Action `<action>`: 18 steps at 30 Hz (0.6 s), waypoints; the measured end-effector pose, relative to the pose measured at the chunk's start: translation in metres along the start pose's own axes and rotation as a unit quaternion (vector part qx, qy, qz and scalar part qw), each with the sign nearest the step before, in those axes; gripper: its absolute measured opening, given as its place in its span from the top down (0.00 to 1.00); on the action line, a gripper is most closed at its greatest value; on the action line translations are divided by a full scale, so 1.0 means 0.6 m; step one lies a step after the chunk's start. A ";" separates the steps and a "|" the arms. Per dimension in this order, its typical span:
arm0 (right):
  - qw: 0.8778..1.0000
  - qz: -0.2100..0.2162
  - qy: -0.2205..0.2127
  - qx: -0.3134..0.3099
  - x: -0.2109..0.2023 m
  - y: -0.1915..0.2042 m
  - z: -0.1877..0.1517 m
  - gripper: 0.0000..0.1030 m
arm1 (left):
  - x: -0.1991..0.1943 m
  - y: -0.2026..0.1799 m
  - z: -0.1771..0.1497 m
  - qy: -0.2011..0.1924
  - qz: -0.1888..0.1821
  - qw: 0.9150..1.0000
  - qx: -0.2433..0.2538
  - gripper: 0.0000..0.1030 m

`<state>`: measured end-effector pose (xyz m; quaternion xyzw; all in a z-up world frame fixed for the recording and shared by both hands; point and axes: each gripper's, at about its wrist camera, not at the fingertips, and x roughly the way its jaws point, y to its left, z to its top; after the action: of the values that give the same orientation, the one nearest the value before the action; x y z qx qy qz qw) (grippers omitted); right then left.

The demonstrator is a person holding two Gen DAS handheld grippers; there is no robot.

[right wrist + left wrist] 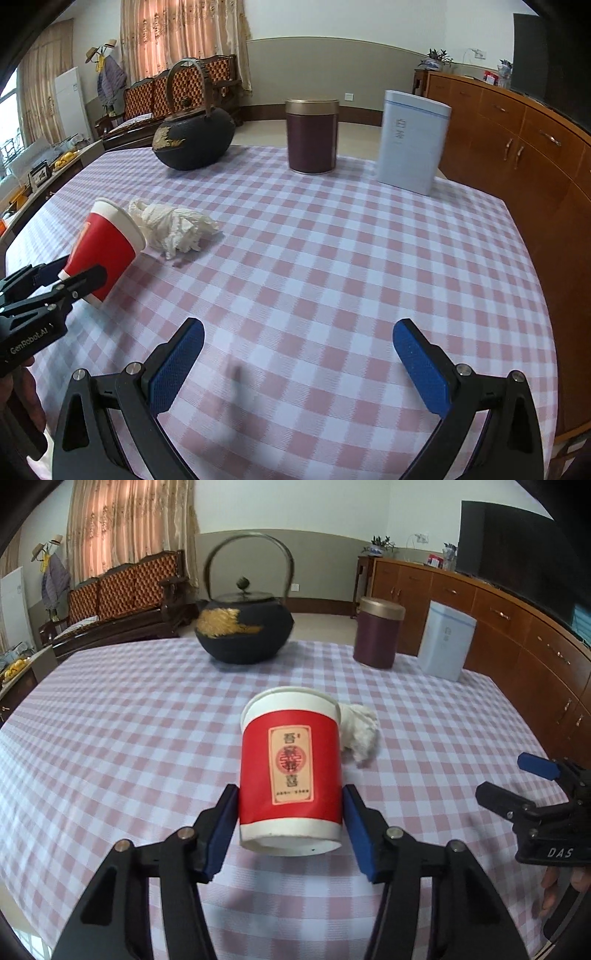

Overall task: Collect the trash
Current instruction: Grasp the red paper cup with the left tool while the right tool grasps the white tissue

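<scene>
The left claw (pixel 290 814) grips the red paper cup (pixel 290 771) at tabletop (pixel 110 738) centre, tissue wad (pixel 358 731) at its two o'clock; squeeze gently while the open right claw (pixel 298 363) takes the wad.

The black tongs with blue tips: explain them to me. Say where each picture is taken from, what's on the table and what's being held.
They are hand-held grippers, one in each of a person's hands; there is no robot arm. Each carries a camera looking along its jaws, so one picture is the left gripper's view and the other the right's. On the checked tablecloth are a crumpled tissue, a black teapot, a dark red canister and a pale blue box. The left gripper has its jaws closed on a red paper cup, which looks tilted. The right gripper is open and empty, over bare cloth.
</scene>
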<state>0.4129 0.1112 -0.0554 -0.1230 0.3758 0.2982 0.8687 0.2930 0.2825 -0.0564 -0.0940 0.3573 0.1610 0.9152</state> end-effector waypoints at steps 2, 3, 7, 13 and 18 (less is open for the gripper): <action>1.000 0.004 -0.001 -0.004 0.005 0.011 0.003 0.00 | -0.003 0.014 0.002 -0.004 0.003 1.000 -0.004 0.45; 1.000 0.006 0.000 -0.006 0.007 0.017 0.005 0.00 | -0.008 0.025 0.001 -0.008 0.004 1.000 -0.006 0.45; 1.000 0.022 -0.003 -0.016 0.017 0.049 0.015 0.00 | -0.018 0.057 -0.002 -0.015 0.016 1.000 -0.010 0.45; 0.998 0.036 -0.001 -0.047 0.044 0.111 0.041 0.01 | -0.017 0.103 -0.010 -0.011 0.033 0.999 -0.022 0.45; 0.997 0.043 0.000 -0.069 0.069 0.153 0.062 0.04 | -0.006 0.137 -0.006 -0.006 0.043 0.998 -0.036 0.45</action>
<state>0.4008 0.2181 -0.0589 -0.1666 0.3596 0.3605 0.8444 0.2583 0.3568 -0.0612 -0.1102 0.3492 0.2138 0.9056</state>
